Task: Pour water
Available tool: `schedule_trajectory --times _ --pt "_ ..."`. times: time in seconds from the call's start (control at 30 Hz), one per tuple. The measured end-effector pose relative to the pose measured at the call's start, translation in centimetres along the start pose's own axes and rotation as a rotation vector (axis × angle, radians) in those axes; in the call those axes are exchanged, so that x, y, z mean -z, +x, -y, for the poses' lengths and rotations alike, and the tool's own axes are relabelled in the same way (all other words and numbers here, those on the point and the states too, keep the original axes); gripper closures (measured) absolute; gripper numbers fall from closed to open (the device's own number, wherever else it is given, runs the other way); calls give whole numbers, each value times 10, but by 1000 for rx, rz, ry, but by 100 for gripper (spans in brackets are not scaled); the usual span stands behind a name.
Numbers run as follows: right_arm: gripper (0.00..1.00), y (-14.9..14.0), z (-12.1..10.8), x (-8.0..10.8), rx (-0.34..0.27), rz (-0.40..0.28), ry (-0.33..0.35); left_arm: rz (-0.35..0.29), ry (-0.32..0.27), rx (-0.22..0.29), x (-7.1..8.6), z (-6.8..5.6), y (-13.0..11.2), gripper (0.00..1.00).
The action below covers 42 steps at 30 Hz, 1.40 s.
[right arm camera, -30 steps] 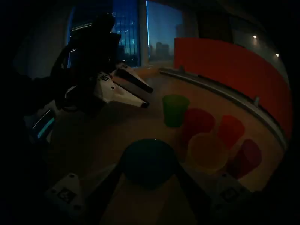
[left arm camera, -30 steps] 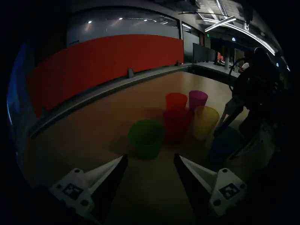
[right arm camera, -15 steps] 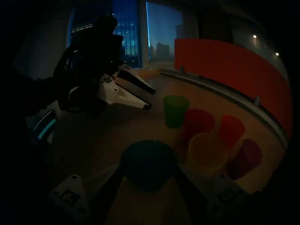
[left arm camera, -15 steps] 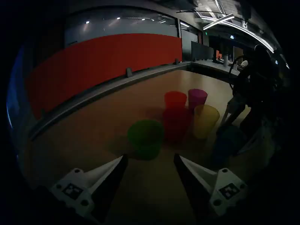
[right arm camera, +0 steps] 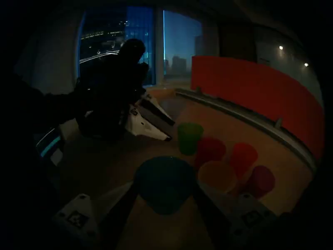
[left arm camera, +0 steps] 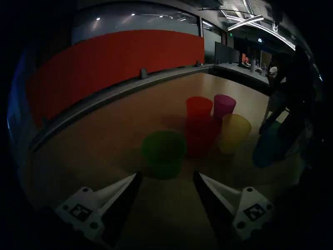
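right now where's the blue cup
In the right gripper view, the blue cup sits low centre, gripped between the fingers of the right gripper, with the yellow cup beyond on its right.

In the left gripper view, the teal cup [left arm camera: 269, 145] has moved up and toward 3 o'clock, away from the yellow cup [left arm camera: 234, 133]. In the right gripper view, the left hand-held gripper [right arm camera: 170, 131] has come closer to the green cup [right arm camera: 189, 137], and the cup cluster looks smaller and farther off.
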State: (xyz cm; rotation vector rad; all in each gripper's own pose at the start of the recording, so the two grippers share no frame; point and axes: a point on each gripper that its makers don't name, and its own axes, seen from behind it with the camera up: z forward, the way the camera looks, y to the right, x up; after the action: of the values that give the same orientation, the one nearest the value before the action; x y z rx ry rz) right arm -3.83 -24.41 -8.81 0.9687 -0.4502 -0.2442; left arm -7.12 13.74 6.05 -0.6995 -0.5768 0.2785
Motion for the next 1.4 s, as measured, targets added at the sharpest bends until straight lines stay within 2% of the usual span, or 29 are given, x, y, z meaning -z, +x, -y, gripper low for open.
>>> schedule_trajectory --times 0.5,0.9,1.4 --pt "6 11 -10 31 17 -31 -43 52 -29 14 -30 5 9 9" --pt "6 9 -13 36 19 -30 -49 70 -25 2 -48 6 17 9" --pt "7 4 -19 40 2 -33 -57 72 -51 11 -59 0 26 9"
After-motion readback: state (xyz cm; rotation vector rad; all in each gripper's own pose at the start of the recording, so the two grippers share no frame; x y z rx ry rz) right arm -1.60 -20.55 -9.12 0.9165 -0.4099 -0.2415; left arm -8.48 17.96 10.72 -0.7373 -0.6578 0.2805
